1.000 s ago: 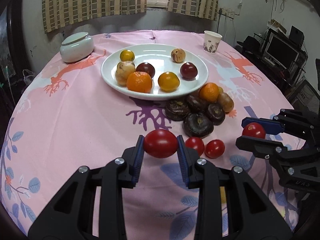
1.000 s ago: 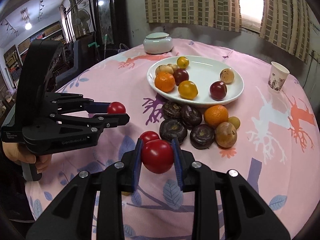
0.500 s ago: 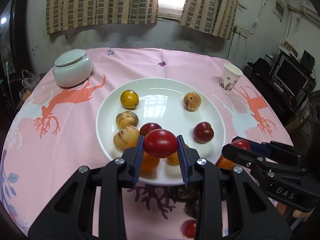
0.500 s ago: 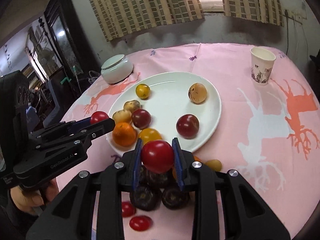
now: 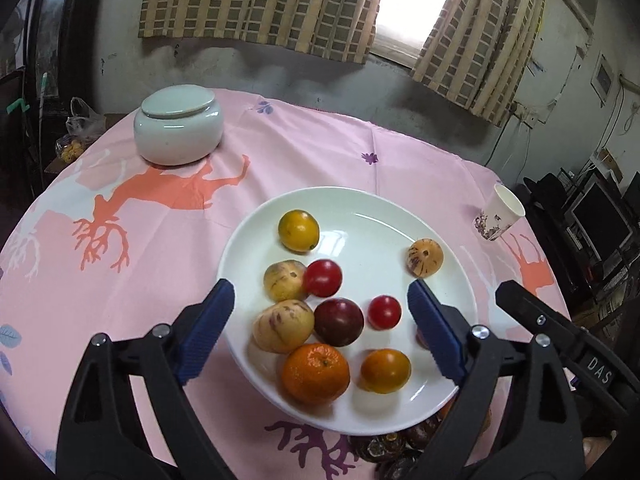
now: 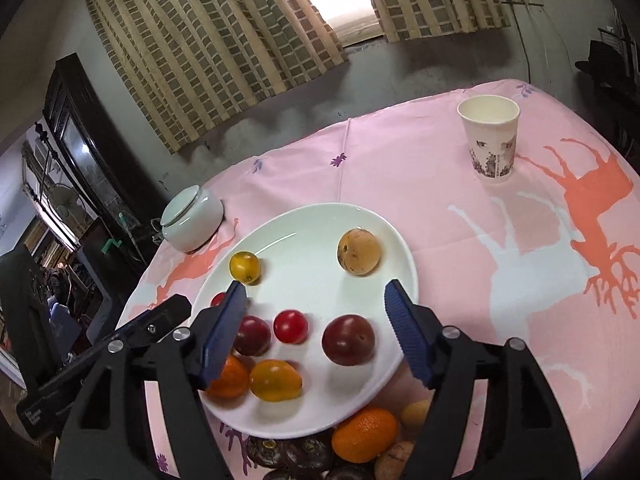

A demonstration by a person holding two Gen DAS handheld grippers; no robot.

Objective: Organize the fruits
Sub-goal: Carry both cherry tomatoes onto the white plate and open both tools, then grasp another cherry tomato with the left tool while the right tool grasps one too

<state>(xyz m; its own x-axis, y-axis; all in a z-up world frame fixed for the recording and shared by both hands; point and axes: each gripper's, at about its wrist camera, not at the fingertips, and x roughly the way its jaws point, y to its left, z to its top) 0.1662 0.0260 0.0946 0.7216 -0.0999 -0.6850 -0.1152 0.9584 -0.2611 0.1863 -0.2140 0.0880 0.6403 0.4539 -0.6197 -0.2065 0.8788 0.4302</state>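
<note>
Hidden or cut off: the dark brown fruits (image 6: pixel 308 454) on the worktop (image 5: pixel 160 240) sit behind the near rim of the white plate (image 5: pixel 400 208) and the tong arms, so only their tops show. In the left wrist view a reddish fruit just behind the right blue pad is mostly covered; can't tell what it is. In the right wrist view the further cherry tomato (image 6: pixel 218 299) is a sliver behind the left pad. The right tongs' (image 6: pixel 316 300) body shows only as a black arm at the lower right edge of the left view.

Left tongs (image 5: pixel 320 300): spread wide, jaws have just been opening, nothing between the pads; they hang over the plate's near half. Right tongs: also spread, just opened, nothing pinched, over the same plate.

Fruit on the plate: two glossy red cherry tomatoes, one (image 5: pixel 322 278) touching a pale streaked melon-like fruit (image 5: pixel 285 280), the other (image 5: pixel 384 312) just beside a dark plum (image 5: pixel 339 322). Also a yellow fruit (image 5: pixel 298 230), a mandarin (image 5: pixel 315 374), an orange-yellow tomato (image 5: pixel 385 371), and a tan fruit (image 5: pixel 424 257) alone on the far right side.

Off the plate: another mandarin (image 6: pixel 365 434) beside the dark fruits. Lidded ceramic jar (image 5: pixel 178 124) and paper cup (image 6: pixel 490 140) stand well apart.
</note>
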